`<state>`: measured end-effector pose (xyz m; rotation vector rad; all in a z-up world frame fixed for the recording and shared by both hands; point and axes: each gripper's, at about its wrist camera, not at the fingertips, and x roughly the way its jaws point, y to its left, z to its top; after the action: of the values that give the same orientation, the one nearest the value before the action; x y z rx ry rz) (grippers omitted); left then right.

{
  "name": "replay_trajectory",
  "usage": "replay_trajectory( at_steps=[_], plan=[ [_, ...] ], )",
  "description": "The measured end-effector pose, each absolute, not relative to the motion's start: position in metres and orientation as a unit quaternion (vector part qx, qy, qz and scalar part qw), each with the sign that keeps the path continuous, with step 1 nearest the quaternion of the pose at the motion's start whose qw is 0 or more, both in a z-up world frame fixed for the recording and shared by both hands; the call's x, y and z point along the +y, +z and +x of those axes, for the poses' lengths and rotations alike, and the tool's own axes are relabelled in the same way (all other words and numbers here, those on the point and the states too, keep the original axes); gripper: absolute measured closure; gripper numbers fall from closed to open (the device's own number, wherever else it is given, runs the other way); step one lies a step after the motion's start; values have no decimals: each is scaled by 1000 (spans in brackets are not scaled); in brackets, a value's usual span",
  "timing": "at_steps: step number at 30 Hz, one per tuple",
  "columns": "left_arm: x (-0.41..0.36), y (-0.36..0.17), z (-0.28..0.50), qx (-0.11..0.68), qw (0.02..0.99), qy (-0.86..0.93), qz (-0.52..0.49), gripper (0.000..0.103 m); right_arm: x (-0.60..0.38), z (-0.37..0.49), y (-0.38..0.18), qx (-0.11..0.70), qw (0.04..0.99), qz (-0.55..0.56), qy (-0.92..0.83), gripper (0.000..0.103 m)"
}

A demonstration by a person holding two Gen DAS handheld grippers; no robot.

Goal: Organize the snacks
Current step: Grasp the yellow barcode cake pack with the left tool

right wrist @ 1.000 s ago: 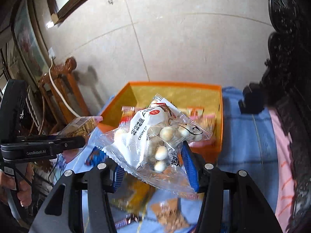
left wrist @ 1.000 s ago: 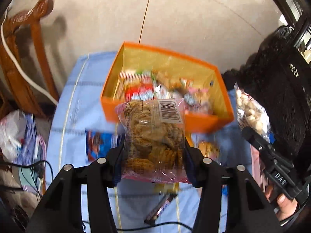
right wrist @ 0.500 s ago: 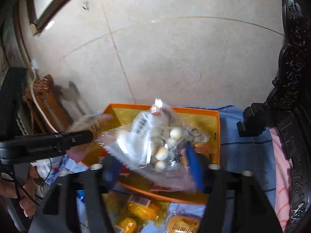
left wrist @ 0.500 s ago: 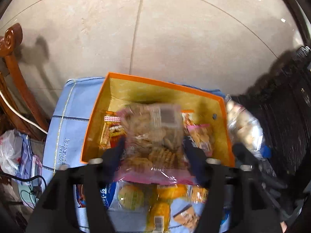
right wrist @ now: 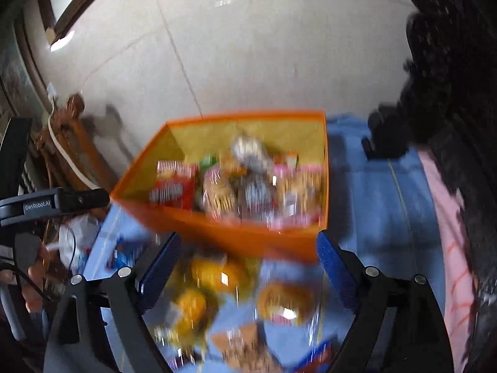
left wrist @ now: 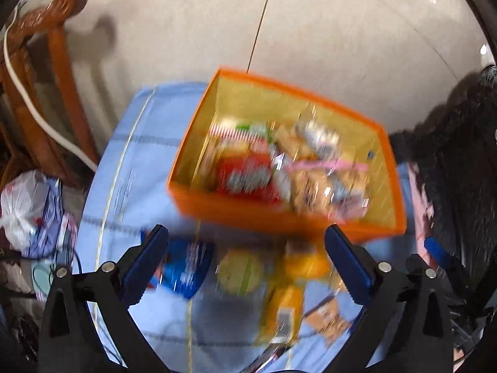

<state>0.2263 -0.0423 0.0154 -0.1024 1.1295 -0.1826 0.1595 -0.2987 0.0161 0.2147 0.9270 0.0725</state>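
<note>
Hovering both claws over the near edge of the orange box (left wrist: 279, 217), I have nothing in either one: the left claw (left wrist: 245, 267) stands wide apart, its jaws having just been opening, and only loose packets on the blue cloth (left wrist: 146, 161) show through the gap; the right claw (right wrist: 245, 267) is likewise spread, its jaws also just opened, with no packet between the blue pads (right wrist: 161, 270). Both pictures are smeared by motion, so I cannot read labels, but the box plainly holds a heap of snacks: a red packet (right wrist: 174, 186) toward its left and clear biscuit bags (right wrist: 220, 195) piled toward the near right wall. My guess is that they sit there because the box is the collecting place for this tidy-up, and its open top lets me let go from above instead of pushing things in. More snacks lie outside it on the cloth, just in front of the near wall: a blue packet (left wrist: 189, 270), a greenish round one (left wrist: 239, 270) and several orange-yellow ones (right wrist: 217, 273), (right wrist: 282, 301). I judge the job partly done, those being next to fetch. I keep the jaws spread because a soft bag needs a broad mouth to slip over it. Crinkly film may slide from the pads, so I would pinch across a bag's middle, not its corner
</note>
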Motion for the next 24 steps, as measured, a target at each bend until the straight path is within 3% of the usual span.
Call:
replay_trajectory(
  at_steps=[12, 24],
  plan=[
    [-44, -79, 118, 637, 765, -96, 0, 5, -284, 61, -55, 545, 824, 147, 43, 14],
    [-72, -78, 123, 640, 760, -107, 12, 5, -279, 36, -56, 544, 823, 154, 49, 14]
  ],
)
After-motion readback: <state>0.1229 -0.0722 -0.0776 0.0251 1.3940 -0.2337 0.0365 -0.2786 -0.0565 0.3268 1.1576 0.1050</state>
